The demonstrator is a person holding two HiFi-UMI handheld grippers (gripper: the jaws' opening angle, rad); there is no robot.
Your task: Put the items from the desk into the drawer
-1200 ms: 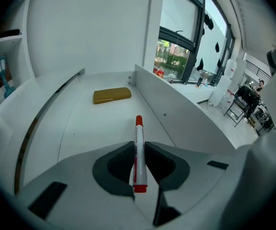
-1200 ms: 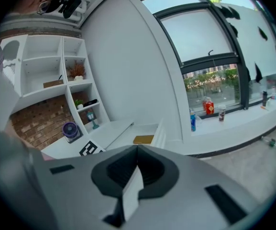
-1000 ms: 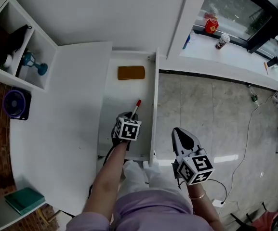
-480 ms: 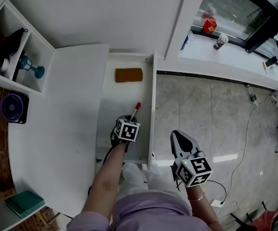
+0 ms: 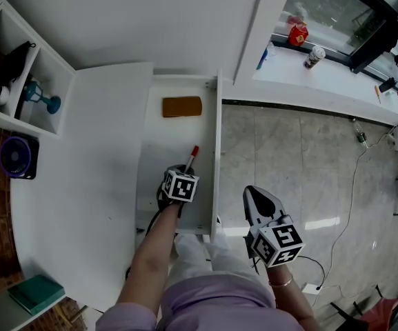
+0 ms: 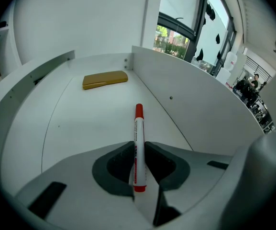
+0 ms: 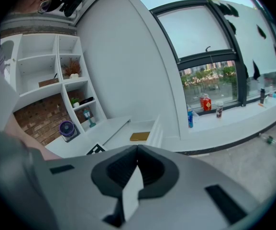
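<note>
Left tongs (image 5: 183, 172), gripping the marker (image 5: 192, 156), have sunk deeper into the drawer (image 5: 158, 140); right tongs (image 5: 256, 195) are closed, empty. If released early, the marker may bounce.

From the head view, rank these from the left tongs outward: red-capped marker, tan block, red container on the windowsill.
1. Red-capped marker, held in the left tongs.
2. Tan block, far end of drawer.
3. Red container, windowsill, upper right.
</note>
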